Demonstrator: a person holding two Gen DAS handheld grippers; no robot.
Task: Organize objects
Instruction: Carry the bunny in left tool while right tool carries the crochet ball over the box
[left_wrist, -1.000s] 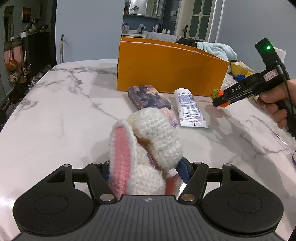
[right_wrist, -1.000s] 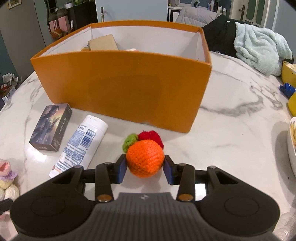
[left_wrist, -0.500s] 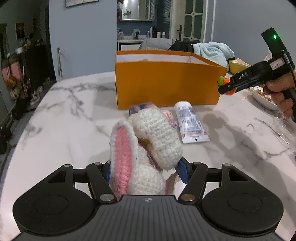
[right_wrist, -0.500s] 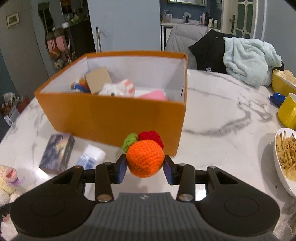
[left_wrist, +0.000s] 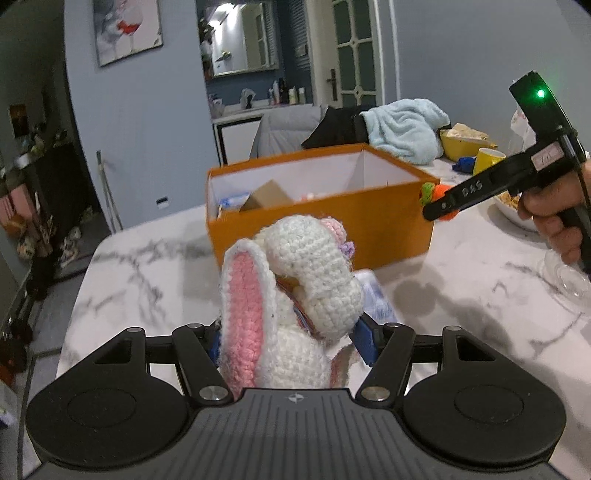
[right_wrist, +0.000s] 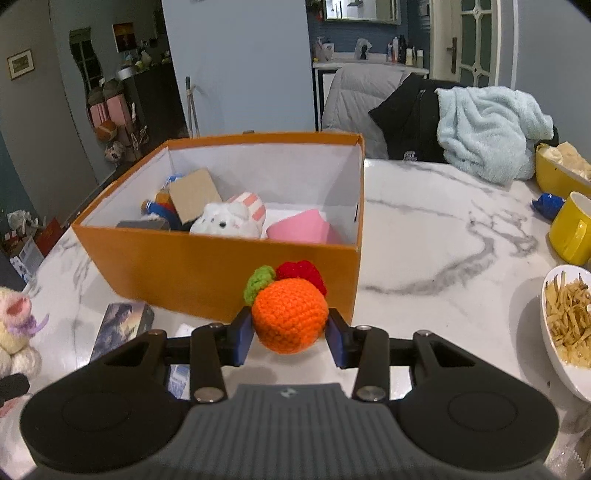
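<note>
Aloft, both: left gripper (left_wrist: 291, 339) clamped on bunny (left_wrist: 291, 295), right gripper (right_wrist: 290, 334) clamped on orange (right_wrist: 290, 314), each above table (right_wrist: 424, 258), just short of box (right_wrist: 207, 266). Inside box: card, plush, pink piece. Beside box: booklet (right_wrist: 123, 325).

Both grippers, left gripper (left_wrist: 290, 338) and right gripper (right_wrist: 290, 334), are built in matte black with blue-padded fingers (right_wrist: 242, 334), silver screws and a ribbed housing.

Pale blue towel (right_wrist: 487, 129), yellow mug (right_wrist: 570, 230), bowl of fries (right_wrist: 554, 354), marble table (right_wrist: 424, 266)
</note>
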